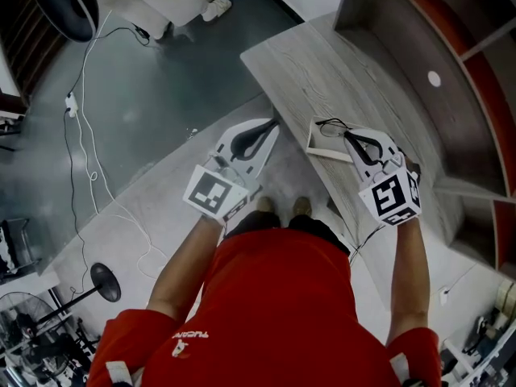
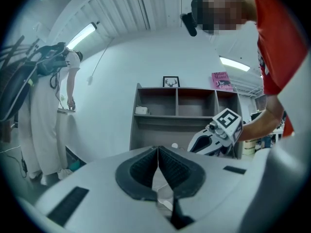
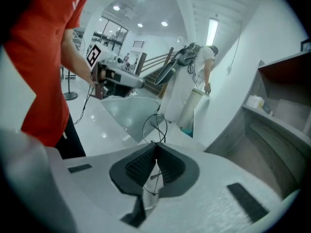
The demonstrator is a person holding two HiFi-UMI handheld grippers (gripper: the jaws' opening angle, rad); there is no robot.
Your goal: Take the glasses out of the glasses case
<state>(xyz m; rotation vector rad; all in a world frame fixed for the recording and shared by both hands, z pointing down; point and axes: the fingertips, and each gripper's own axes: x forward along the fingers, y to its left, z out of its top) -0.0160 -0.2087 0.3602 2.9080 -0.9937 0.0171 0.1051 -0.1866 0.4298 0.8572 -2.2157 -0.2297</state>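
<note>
Right jaws: pressed together on the thin black wire-rimmed glasses (image 3: 154, 126). The white two-jaw right gripper (image 3: 155, 145) pinches the frame at its tips, and one round rim stands up past them.
Left jaws: the white two-jaw left gripper (image 2: 158, 152) has its ribbed black pads (image 2: 141, 171) meeting at the tips, with nothing between them.
Floor: pale grey, glossy floor (image 1: 161, 111) with thin white cables trailing across it.
Table: long grey wood-grain tabletop (image 1: 355, 71), running diagonally in the head view. The right gripper (image 1: 348, 137) is over its near edge. The left gripper (image 1: 271, 126) is off that edge, over the floor.
Shelving: grey open-compartment shelf unit (image 2: 177, 111) behind the table, with a small framed picture (image 2: 171, 81) and a pink book (image 2: 221, 80) on top.
Person: red short-sleeved shirt (image 1: 282, 297), one gripper in each hand. Both are held out in front, well apart.
Other person: someone in white clothing (image 3: 194, 89) stands in the background near the wall.
Case: flat white rectangular glasses case (image 1: 316, 146), lying on the tabletop near its edge, just beside the right gripper's tips.
Glasses: out of the case and in the right jaws. In the head view the glasses (image 1: 329, 124) show as a thin dark loop over the case's far end; whether they touch it cannot be told.
</note>
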